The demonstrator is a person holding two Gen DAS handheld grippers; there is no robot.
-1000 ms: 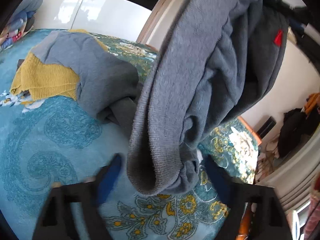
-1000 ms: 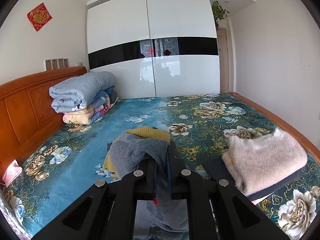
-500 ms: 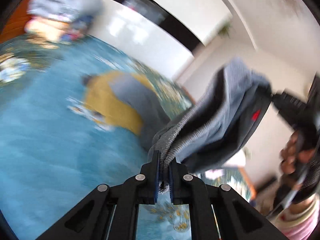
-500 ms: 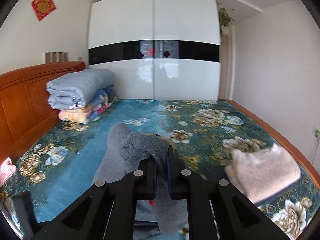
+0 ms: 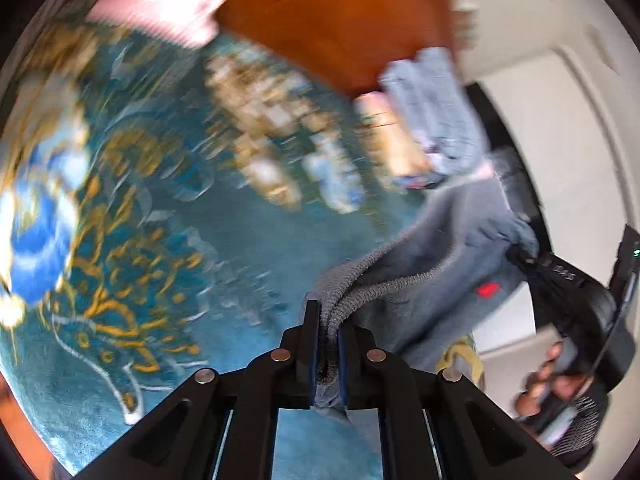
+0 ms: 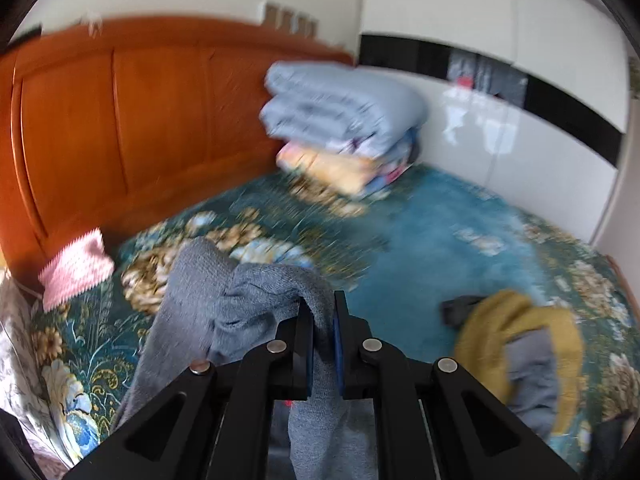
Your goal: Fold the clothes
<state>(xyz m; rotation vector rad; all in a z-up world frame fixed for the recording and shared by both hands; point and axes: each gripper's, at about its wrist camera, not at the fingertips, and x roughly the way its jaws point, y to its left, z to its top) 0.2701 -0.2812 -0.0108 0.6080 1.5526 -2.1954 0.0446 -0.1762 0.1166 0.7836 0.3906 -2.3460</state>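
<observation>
A grey knit sweater [image 5: 436,256] with a small red tag hangs in the air between both grippers above the bed. My left gripper [image 5: 328,320] is shut on its ribbed edge. My right gripper [image 6: 320,312] is shut on another part of the same sweater [image 6: 224,312], which drapes down to the left and below the jaws. In the left wrist view the right gripper body [image 5: 576,292] and the hand holding it show at the far right. A yellow and grey garment [image 6: 520,340] lies crumpled on the bed at the right.
The bed has a teal floral cover [image 6: 432,248] and an orange wooden headboard [image 6: 120,120]. Folded blue and patterned quilts [image 6: 344,120] are stacked by the headboard. A pink cloth [image 6: 76,272] lies at the left. A white wardrobe [image 6: 540,140] stands behind.
Both grippers have swung left toward the headboard with the grey sweater held between them. The views are blurred from the motion. The yellow garment now lies at the right.
</observation>
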